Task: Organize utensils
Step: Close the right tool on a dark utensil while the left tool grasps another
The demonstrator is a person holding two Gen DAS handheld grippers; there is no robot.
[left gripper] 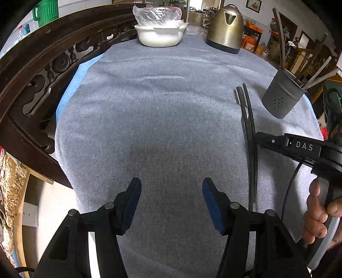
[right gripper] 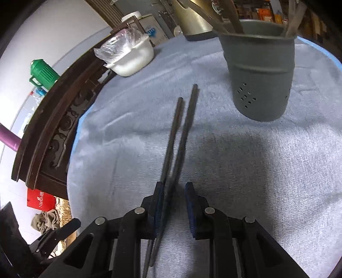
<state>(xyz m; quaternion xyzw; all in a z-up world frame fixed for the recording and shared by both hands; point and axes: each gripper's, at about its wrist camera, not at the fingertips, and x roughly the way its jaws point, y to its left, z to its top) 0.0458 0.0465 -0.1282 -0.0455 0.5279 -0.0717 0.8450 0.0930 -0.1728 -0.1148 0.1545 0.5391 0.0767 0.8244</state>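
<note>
Two dark chopsticks (right gripper: 181, 128) lie side by side on the grey-blue cloth (right gripper: 245, 171), tips pointing toward a grey perforated utensil holder (right gripper: 260, 72). My right gripper (right gripper: 174, 192) straddles their near ends. Its left pad sits against them, a gap shows at the right pad, and the jaws are narrow but open. In the left wrist view the chopsticks (left gripper: 250, 128) lie right of centre, with the right gripper (left gripper: 257, 136) reaching in over them and a person's hand (left gripper: 316, 213) on its handle. The holder (left gripper: 280, 100) contains several utensils (left gripper: 316, 74). My left gripper (left gripper: 172, 186) hangs open over bare cloth.
A white bowl (left gripper: 160, 36) with a plastic bag in it and a metal kettle (left gripper: 226, 30) stand at the table's far edge. A carved dark wooden rail (left gripper: 42, 70) runs along the left side. A green jug (left gripper: 46, 11) sits beyond it.
</note>
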